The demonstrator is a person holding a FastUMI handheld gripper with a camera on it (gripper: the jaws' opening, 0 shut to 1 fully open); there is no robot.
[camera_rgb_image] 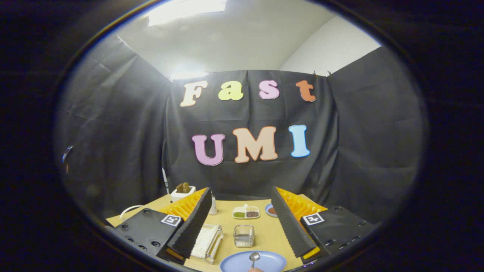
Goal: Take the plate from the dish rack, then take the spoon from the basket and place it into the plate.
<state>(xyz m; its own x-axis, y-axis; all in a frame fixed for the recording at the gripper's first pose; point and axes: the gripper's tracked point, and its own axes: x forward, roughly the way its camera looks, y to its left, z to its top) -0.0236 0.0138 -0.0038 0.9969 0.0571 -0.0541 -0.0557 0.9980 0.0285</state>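
So my tongs [242, 221] were spread wide, gripping nothing, up over the table [264, 230]. The spoon [254, 258] already sat in the blue plate [242, 262], just below between the fingers. Looked basically done to me; backing away was all that remained.

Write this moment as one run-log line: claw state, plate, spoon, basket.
claw: open, holding nothing | plate: on table between fingers | spoon: bowl resting in plate | basket: just beyond plate

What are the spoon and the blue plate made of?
The spoon looks like shiny metal: its bowl glints. The plate looks like smooth matte plastic or glazed ceramic, evenly blue; I can't tell which. Both lie between the open jaws.
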